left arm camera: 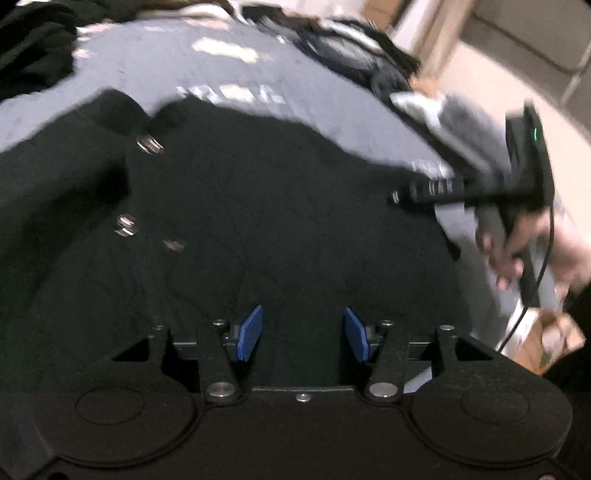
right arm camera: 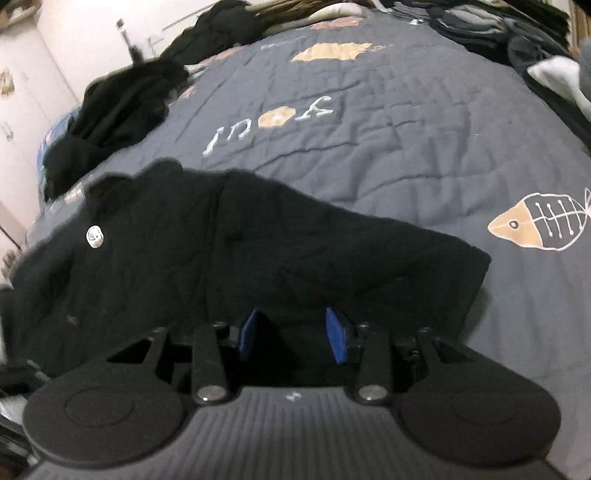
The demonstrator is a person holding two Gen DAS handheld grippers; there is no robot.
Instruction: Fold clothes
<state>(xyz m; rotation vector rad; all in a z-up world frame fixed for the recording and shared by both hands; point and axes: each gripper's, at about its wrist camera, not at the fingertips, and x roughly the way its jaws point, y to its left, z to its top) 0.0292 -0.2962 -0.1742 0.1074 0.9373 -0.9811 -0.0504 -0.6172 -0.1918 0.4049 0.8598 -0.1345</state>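
A black garment [left arm camera: 258, 221] with silver buttons [left arm camera: 149, 144] lies spread on a grey-blue bedspread [left arm camera: 166, 66]. My left gripper [left arm camera: 303, 332] hovers just over the cloth, open, with nothing pinched between its blue pads. At the right edge of the left wrist view a person's hand [left arm camera: 517, 251] holds the other gripper tool over the garment's right edge. In the right wrist view the same garment [right arm camera: 258, 251] shows one white button [right arm camera: 95, 236]. My right gripper [right arm camera: 293, 336] is open above the garment's near part, and its pads press on nothing.
The bedspread [right arm camera: 406, 147] has fish and letter prints. Dark clothes are heaped along its left side [right arm camera: 122, 107], and folded stacks sit at the far right [right arm camera: 480, 26]. A white cupboard [right arm camera: 18, 92] stands to the left. A brown paper bag [left arm camera: 554, 339] lies beside the bed.
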